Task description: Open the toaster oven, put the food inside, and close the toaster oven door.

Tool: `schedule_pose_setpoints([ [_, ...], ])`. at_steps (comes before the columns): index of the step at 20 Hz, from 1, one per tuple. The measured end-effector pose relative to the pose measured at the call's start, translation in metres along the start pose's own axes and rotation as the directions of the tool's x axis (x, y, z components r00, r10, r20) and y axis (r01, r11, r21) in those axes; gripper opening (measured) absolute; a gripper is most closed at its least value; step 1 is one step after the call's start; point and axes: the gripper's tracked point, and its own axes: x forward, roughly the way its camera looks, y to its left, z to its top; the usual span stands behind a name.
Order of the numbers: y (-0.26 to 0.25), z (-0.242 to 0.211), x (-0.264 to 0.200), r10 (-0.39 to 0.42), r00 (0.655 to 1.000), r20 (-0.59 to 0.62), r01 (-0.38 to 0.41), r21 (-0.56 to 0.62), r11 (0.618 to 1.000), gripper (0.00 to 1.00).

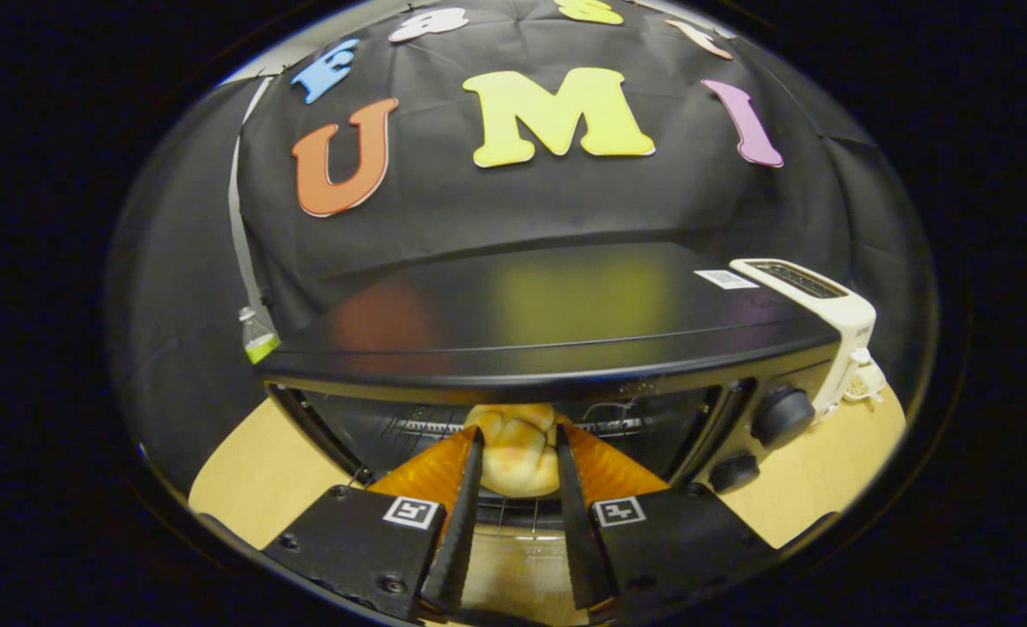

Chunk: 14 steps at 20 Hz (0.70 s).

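A black toaster oven [548, 322] stands just ahead of me on a wooden table, its door [513, 566] folded down flat beneath my fingers. My gripper [517, 433] reaches into the oven mouth and is shut on a pale golden bread roll [517, 457], which sits between both fingertips. The roll hangs just above the front of the wire rack [513, 515]. The oven's dark top edge hides the upper part of the roll and the deeper inside of the cavity.
Two black knobs [781, 416] sit on the oven's right front panel. A white slot toaster [818, 300] stands to the oven's right, and a small bottle with a green label [257, 336] to its left. Bare wooden table [252, 470] lies on both sides.
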Motion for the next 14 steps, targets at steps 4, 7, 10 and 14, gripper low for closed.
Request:
schedule_pose_setpoints([
  [4, -0.002, -0.001, 0.025, -0.011, 1.000, 0.000, 0.011, -0.028, 1.000, 0.51],
  [7, 0.001, -0.001, 0.030, -0.027, 1.000, 0.002, 0.027, -0.070, 0.997, 0.60],
  [10, 0.002, 0.002, 0.022, -0.024, 1.000, 0.008, 0.024, -0.056, 0.998, 0.80],
  [14, 0.013, 0.008, -0.013, 0.025, 0.999, 0.034, -0.024, -0.040, 0.999, 0.83],
])
